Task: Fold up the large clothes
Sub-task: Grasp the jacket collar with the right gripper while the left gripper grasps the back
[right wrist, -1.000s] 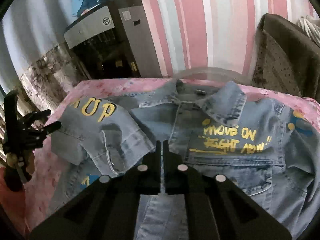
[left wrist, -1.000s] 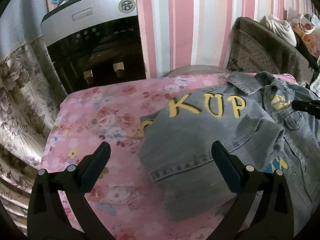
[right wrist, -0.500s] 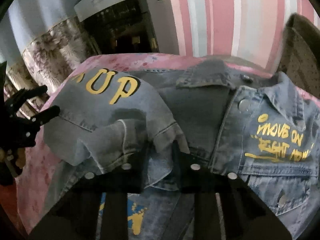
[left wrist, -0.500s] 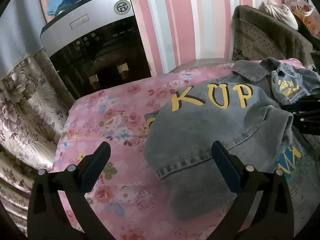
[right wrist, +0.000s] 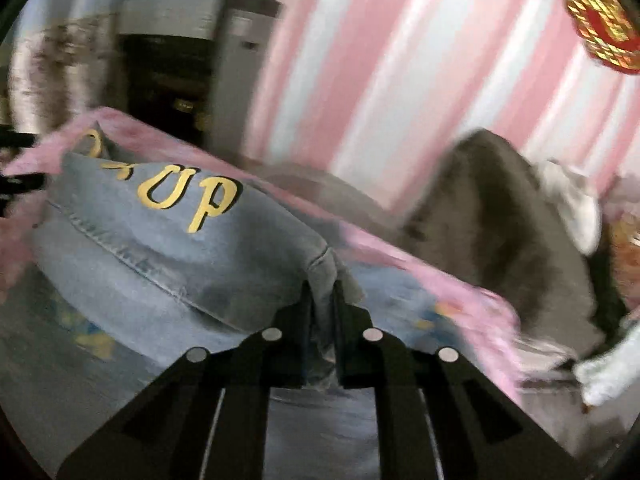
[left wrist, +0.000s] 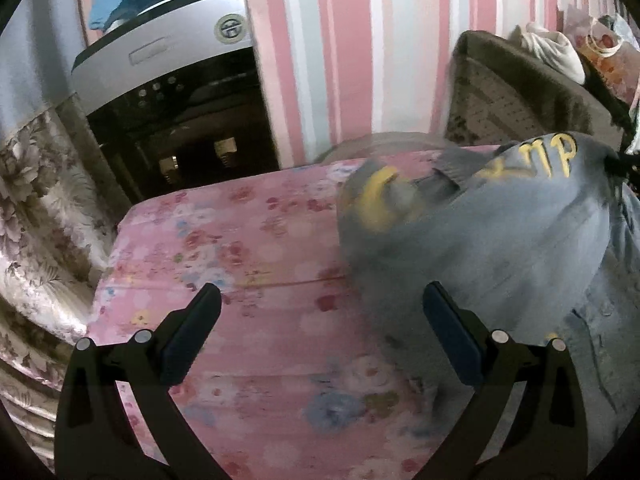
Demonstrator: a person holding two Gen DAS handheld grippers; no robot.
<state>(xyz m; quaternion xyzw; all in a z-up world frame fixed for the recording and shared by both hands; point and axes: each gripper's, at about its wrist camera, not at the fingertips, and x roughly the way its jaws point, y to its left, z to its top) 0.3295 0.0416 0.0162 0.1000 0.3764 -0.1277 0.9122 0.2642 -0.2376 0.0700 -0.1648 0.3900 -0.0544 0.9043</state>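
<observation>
The right tool (right wrist: pixel 321 292) pinches the jean jacket (right wrist: pixel 168 252); only the left view shows the left tool (left wrist: pixel 320 320) wide open above the pink bed (left wrist: pixel 240 248).

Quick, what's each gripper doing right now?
Left gripper: open, holding nothing.
Right gripper: shut on a fold of the grey-blue denim jacket with yellow letters.

Soft, even indoor light, no glare. Both fisheye views bend hard at their dark rims. The right view is smeared all over; in the left, only the jacket (left wrist: pixel 480 240) blurs.
</observation>
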